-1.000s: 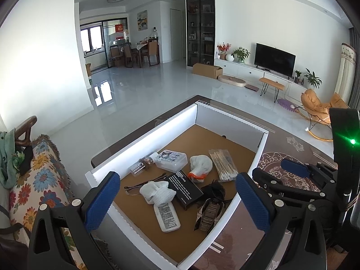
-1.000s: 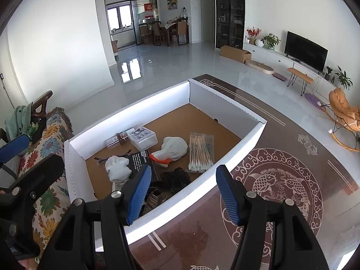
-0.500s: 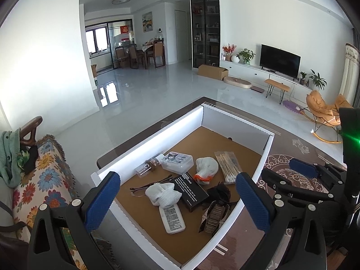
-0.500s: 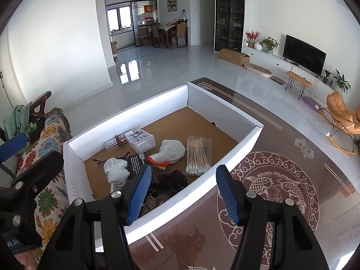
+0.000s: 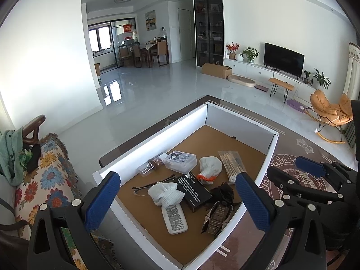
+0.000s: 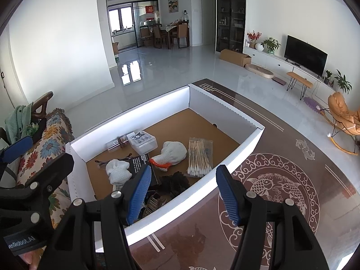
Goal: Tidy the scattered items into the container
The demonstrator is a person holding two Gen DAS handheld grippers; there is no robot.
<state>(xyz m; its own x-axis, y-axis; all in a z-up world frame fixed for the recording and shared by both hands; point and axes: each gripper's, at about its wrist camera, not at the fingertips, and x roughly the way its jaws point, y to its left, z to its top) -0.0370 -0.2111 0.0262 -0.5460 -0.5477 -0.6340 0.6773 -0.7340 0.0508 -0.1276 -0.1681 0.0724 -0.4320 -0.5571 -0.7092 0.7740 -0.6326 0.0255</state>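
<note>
Left wrist view: the left claw (image 5: 177, 199) hangs with jaws wide apart and empty above the near wall of the box (image 5: 157, 135). All visible items, including a black booklet (image 5: 195, 190) and a glove (image 5: 210, 166), lie inside, just beyond its fingertips. The right claw (image 6: 183, 193) is likewise apart and empty over the worktop (image 6: 281, 184). Judgement: tidying appears finished; next, check for strays.

Far ahead of the tool, a television (image 5: 284, 59) stands on a white cabinet (image 5: 258, 72). An orange rocking chair (image 6: 344, 118) sits ahead to its right, a floral sofa throw (image 5: 45, 180) at its left, a cardboard box (image 6: 235, 57) beyond.
</note>
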